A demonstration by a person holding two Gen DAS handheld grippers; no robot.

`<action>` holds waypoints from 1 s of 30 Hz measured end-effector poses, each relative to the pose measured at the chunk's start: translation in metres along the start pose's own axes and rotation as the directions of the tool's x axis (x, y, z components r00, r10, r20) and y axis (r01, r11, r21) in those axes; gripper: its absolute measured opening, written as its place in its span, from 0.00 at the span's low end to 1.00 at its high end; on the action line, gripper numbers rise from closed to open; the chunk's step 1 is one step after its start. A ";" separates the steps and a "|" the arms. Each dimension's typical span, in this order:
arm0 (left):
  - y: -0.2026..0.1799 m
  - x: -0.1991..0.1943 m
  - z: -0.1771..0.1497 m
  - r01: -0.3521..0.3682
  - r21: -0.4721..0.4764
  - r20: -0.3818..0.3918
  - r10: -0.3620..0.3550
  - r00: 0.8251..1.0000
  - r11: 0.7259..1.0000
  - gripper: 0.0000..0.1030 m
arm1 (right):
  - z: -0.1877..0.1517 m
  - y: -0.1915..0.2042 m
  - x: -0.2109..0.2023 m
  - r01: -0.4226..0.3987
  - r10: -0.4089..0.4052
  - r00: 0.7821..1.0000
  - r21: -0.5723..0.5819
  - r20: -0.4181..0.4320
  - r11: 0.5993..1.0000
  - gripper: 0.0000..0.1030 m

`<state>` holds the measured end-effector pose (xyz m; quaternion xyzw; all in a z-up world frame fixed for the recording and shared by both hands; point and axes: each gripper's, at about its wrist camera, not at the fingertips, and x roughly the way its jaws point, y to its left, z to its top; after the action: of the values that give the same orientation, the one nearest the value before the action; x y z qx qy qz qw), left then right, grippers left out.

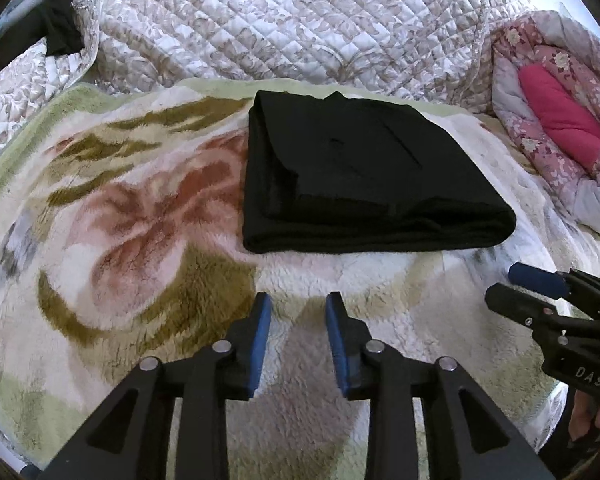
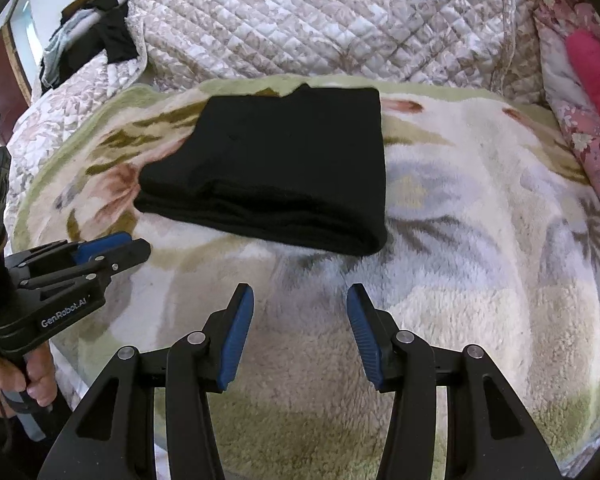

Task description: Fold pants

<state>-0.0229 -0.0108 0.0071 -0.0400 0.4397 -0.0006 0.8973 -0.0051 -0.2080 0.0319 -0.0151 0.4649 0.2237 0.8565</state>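
The black pants (image 1: 364, 176) lie folded into a compact rectangle on the fluffy floral blanket (image 1: 120, 240); they also show in the right wrist view (image 2: 276, 176). My left gripper (image 1: 298, 304) is open and empty, hovering over the blanket just in front of the pants. My right gripper (image 2: 300, 296) is open and empty, also in front of the pants. Each gripper shows in the other's view: the right gripper (image 1: 512, 284) at the right edge, the left gripper (image 2: 136, 244) at the left edge.
A quilted floral bedspread (image 1: 280, 20) rises behind the blanket. A pink floral comforter (image 1: 560, 128) is bunched at the right. Dark clothes (image 2: 108, 36) hang at the back left. The blanket (image 2: 480, 240) lies around the pants.
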 end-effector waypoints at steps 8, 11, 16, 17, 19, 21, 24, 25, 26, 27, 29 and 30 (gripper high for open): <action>-0.001 0.002 -0.003 0.000 0.011 0.009 0.000 1.000 1.000 0.38 | -0.003 0.004 0.005 0.013 -0.013 1.000 -0.026 0.007 1.000 0.57; -0.001 0.002 -0.002 -0.002 0.015 0.009 0.002 1.000 1.000 0.38 | -0.003 0.005 0.005 0.015 -0.015 1.000 -0.027 0.007 1.000 0.58; 0.000 0.003 -0.002 0.000 0.015 0.008 0.000 1.000 1.000 0.39 | -0.003 0.007 0.006 0.025 -0.025 1.000 -0.036 0.010 0.999 0.63; 0.000 0.003 -0.002 -0.001 0.016 0.008 0.001 1.000 1.000 0.39 | -0.003 0.008 0.006 0.029 -0.029 1.000 -0.038 0.010 0.999 0.63; -0.001 0.003 -0.002 -0.002 0.019 0.008 0.002 1.000 1.000 0.40 | -0.003 0.008 0.007 0.033 -0.032 0.999 -0.034 0.009 0.999 0.63; -0.001 0.003 -0.002 -0.002 0.023 0.007 0.002 1.000 1.000 0.41 | -0.003 0.008 0.007 0.031 -0.031 0.999 -0.028 0.008 0.999 0.63; -0.002 0.003 -0.002 -0.001 0.024 0.007 0.001 1.000 1.000 0.41 | -0.003 0.008 0.007 0.031 -0.031 0.999 -0.030 0.008 0.999 0.64; -0.002 0.003 -0.002 -0.002 0.024 0.007 0.001 1.000 1.000 0.41 | -0.003 0.008 0.007 0.030 -0.030 1.000 -0.030 0.008 0.999 0.64; -0.002 0.003 -0.002 -0.002 0.024 0.008 0.002 1.000 1.000 0.41 | -0.003 0.008 0.007 0.030 -0.030 1.000 -0.030 0.008 0.999 0.64; -0.002 0.003 -0.002 -0.002 0.024 0.008 0.002 1.000 1.000 0.41 | -0.003 0.008 0.007 0.030 -0.030 1.000 -0.029 0.008 0.999 0.64; -0.001 0.003 -0.002 -0.002 0.025 0.009 0.002 1.000 1.000 0.41 | -0.003 0.008 0.007 0.030 -0.030 1.000 -0.029 0.009 0.999 0.64; -0.002 0.003 -0.002 -0.003 0.026 0.010 0.003 1.000 1.000 0.41 | -0.003 0.008 0.007 0.029 -0.029 1.000 -0.029 0.010 0.999 0.64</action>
<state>-0.0228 -0.0128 0.0038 -0.0275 0.4353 -0.0047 0.8999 -0.0074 -0.1992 0.0264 -0.0333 0.4571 0.2181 0.8616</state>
